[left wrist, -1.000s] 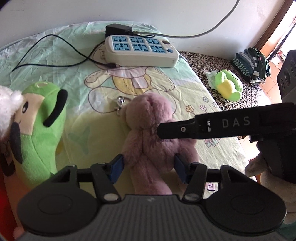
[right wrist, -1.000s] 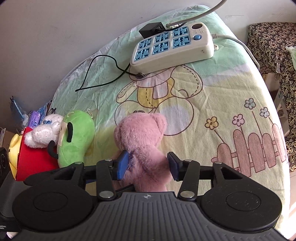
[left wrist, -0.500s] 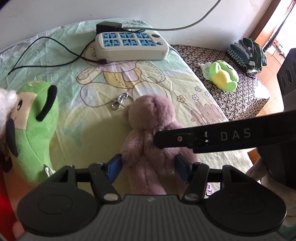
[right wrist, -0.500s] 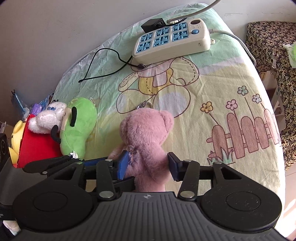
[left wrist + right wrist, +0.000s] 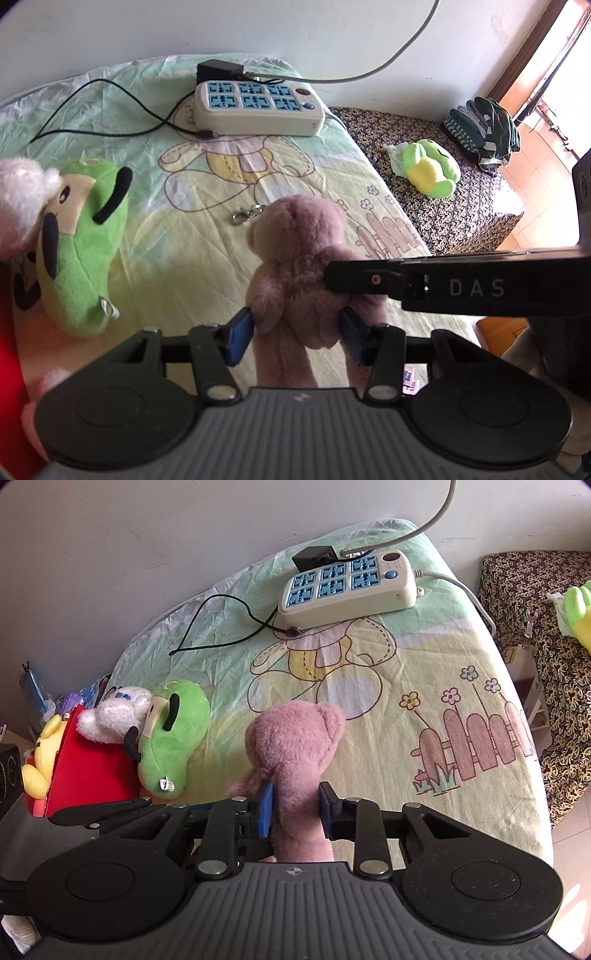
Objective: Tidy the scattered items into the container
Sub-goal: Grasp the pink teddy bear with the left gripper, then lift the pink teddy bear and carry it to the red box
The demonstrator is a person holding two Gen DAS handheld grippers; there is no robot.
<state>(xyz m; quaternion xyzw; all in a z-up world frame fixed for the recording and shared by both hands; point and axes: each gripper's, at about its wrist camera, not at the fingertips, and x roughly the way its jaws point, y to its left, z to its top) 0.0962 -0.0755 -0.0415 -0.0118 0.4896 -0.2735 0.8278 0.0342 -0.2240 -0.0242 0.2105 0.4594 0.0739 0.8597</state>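
Presently: one pink plush bear (image 5: 295,738), keyring clip (image 5: 248,215) at its head, over the cartoon bedsheet (image 5: 424,672). Long axis runs away from both cameras, head far, legs near. Right gripper (image 5: 294,806): jaws closing, blue pads pressing the lower body. Left gripper (image 5: 295,332): jaws closing, pads against both flanks, its grip wider. Both claws on the same toy. Red container (image 5: 88,771), already holding a yellow plush (image 5: 40,753), with a white plush (image 5: 114,716) and a green plush (image 5: 173,734) against it, lies to the left, nearer the left hand.
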